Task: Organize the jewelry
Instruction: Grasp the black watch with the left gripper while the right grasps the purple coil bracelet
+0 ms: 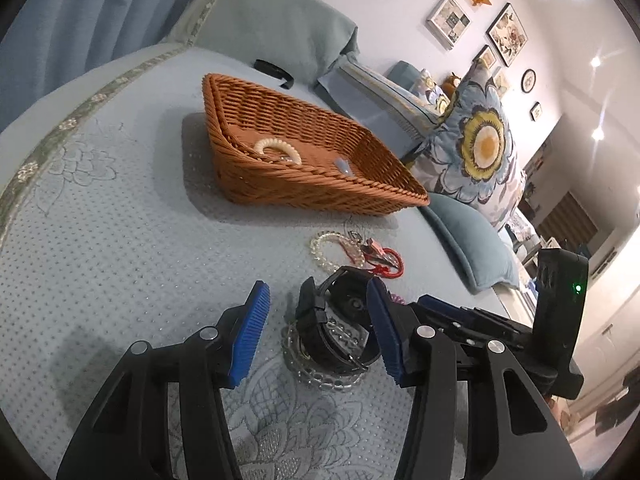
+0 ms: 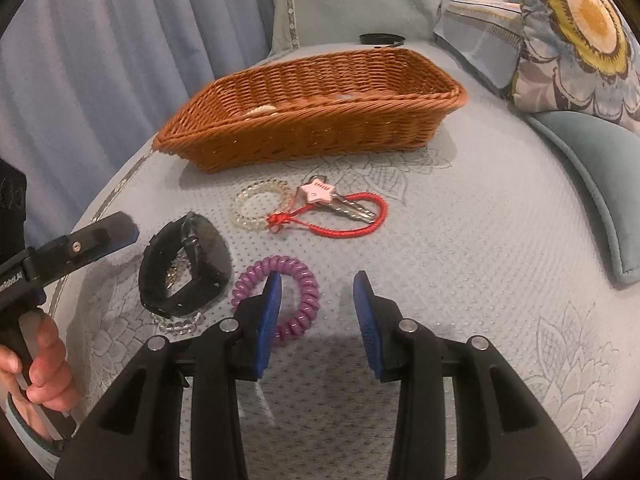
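A black watch point(image 1: 340, 320) lies on a clear bead bracelet point(image 1: 320, 376) on the bed. My left gripper point(image 1: 318, 320) is low over it and open, with the watch between its blue pads; the left pad stands clear of it. In the right wrist view my right gripper point(image 2: 318, 300) is open, and its left finger overlaps a purple coil hair tie point(image 2: 280, 266). Further off lie a second clear bracelet point(image 2: 260, 204) and a pink star key point(image 2: 318, 193) on a red cord point(image 2: 344, 232). The wicker basket point(image 1: 280, 188) holds a cream coil tie point(image 1: 276, 146).
A person's hand point(image 2: 40, 368) holds the left gripper's handle at the lower left of the right wrist view. A floral pillow point(image 1: 480, 148) and a teal cushion point(image 1: 472, 248) border the bed on the right. A black band point(image 1: 272, 70) lies behind the basket.
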Motion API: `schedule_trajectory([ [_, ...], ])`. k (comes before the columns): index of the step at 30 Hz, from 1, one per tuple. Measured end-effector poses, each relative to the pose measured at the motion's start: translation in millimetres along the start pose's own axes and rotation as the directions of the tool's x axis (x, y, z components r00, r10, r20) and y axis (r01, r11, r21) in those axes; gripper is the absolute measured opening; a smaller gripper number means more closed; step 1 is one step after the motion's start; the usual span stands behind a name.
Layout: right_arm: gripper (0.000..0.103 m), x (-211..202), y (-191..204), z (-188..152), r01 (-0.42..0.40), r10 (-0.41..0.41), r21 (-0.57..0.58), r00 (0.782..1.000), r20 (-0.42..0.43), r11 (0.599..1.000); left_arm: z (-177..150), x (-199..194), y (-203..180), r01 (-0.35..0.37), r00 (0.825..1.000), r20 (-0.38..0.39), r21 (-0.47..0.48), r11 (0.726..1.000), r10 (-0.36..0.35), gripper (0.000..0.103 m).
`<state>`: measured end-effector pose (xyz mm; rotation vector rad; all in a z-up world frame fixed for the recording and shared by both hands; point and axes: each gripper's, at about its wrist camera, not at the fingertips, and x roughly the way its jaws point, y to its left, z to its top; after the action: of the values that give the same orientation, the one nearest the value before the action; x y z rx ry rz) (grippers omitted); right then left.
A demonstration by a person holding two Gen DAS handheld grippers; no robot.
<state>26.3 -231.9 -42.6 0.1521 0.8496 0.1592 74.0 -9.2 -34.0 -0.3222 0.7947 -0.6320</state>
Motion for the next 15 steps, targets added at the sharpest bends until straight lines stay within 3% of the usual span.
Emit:
schedule_trajectory([
  [5, 0.034, 4.8, 10.4, -1.6, 0.055, -0.055, -0.043, 0.999, 0.0, 0.998, -2.1, 12.7, -3.9, -0.037, 0.999, -0.039, 0.031, 0.999, 0.038, 0.046],
  [8, 0.029, 7.5, 13.7, -1.4, 0.097, -0.097, -0.067, 0.995, 0.004, 0.993, -5.4, 19.6, -5.1, -0.038, 0.997, -0.068, 0.036, 0.999, 0.041, 0.036],
  [15, 0.029, 10.0, 18.6, -2.3, 0.129, -0.129, -0.087, 0.992, 0.008, 0.988, -11.2, 35.8, -18.9, -0.136, 0.985, -0.088, 0.126, 0.983, 0.147, 0.026],
])
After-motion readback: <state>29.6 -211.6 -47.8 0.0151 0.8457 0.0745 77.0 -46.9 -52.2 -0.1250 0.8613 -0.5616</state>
